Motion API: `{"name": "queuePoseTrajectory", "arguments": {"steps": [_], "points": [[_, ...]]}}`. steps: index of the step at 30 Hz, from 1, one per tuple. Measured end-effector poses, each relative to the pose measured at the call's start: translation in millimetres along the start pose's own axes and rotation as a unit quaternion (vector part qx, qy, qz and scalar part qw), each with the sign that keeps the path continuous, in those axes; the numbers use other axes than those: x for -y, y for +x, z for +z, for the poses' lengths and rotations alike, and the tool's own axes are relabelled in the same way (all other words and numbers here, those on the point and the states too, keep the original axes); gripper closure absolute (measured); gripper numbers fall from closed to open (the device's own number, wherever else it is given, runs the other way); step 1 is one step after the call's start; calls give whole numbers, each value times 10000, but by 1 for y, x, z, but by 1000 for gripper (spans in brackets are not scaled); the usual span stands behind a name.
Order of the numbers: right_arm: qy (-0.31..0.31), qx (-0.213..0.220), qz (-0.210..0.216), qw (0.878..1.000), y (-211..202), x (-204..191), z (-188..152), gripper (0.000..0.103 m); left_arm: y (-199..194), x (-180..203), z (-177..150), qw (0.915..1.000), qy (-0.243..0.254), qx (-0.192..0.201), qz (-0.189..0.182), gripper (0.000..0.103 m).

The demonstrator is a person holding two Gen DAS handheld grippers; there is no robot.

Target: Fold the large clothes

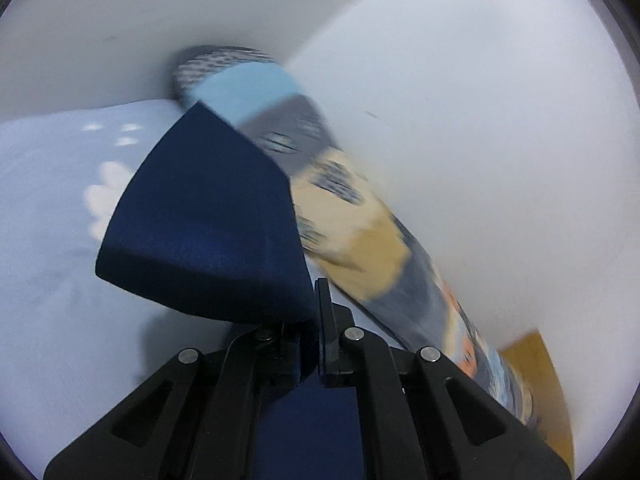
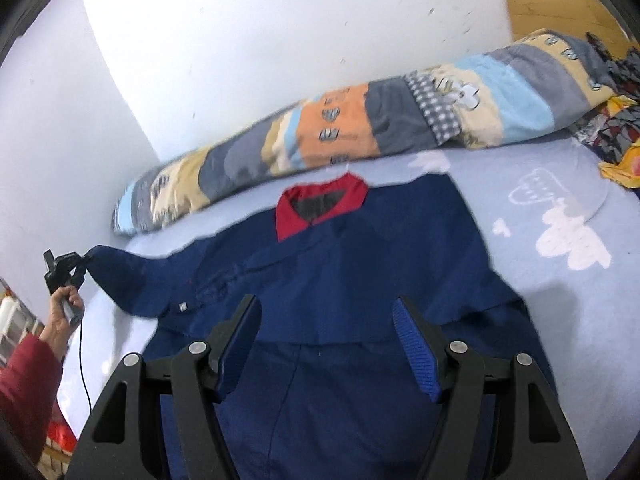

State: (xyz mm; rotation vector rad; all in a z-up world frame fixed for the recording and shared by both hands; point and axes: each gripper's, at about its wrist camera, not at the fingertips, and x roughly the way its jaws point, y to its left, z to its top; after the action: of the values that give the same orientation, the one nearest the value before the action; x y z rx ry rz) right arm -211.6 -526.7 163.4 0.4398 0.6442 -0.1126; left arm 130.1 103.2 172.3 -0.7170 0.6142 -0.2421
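A navy jacket [image 2: 340, 264] with a red collar [image 2: 320, 208] lies spread flat on the light blue bed sheet [image 2: 540, 184]. My left gripper [image 1: 314, 312] is shut on the end of the jacket's sleeve [image 1: 200, 220], which drapes over its left finger. In the right wrist view this left gripper [image 2: 64, 270] sits at the far left, held by a hand in a red sleeve, and pulls the sleeve [image 2: 120, 276] out sideways off the bed. My right gripper [image 2: 328, 320] hovers open over the jacket's middle, with nothing between its blue pads.
A long patchwork bolster [image 2: 360, 128] lies along the white wall behind the jacket, also in the left wrist view as the bolster [image 1: 344, 188]. Crumpled patterned fabric [image 2: 616, 136] and a wooden headboard [image 2: 560, 12] are at the right. A black cable [image 2: 82, 360] hangs from the left gripper.
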Motion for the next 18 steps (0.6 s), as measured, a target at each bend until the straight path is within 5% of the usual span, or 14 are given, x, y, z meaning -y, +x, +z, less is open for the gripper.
{"name": "queuePoseTrajectory", "arguments": {"steps": [9,15,18], "points": [[327,545,51,9980,-38,25,13,33,2,213,-68,9896,1029,-637,-772,100],[552,806,155,9951,-60,44,18,33,26,329,-180,9719,1796,-1087,-1062,99],[673,862,157,9939,-68,54,20,33,51,357,-243,9597,2011,-1525,-1237,99]]}}
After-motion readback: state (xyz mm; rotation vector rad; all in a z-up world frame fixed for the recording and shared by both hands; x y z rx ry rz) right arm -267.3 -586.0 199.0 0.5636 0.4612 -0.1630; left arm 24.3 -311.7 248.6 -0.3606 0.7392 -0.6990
